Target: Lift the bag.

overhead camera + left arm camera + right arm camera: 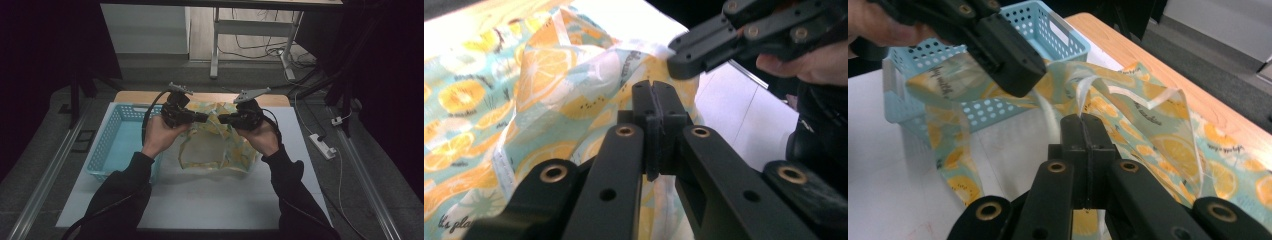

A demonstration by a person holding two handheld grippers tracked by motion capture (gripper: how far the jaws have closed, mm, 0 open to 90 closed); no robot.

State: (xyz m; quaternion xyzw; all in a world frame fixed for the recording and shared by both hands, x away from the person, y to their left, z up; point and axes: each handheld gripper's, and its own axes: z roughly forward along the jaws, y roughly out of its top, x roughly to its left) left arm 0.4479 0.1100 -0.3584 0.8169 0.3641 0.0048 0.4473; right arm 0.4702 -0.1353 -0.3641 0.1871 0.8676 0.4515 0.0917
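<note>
Grippers left (204,118) and right (223,119) both pinch the bag (220,150) rim right of the basket (117,142), thin plastic could slip or tear if yanked apart

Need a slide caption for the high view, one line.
Two hand-held grippers, left and right, hold up a lemon-print bag beside a blue basket.

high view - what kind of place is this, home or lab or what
Probably a lab or recording workspace, not a home. A white work table stands under dim light, bare desk frames with loose cables on the floor behind, and a power strip beside it.
</note>
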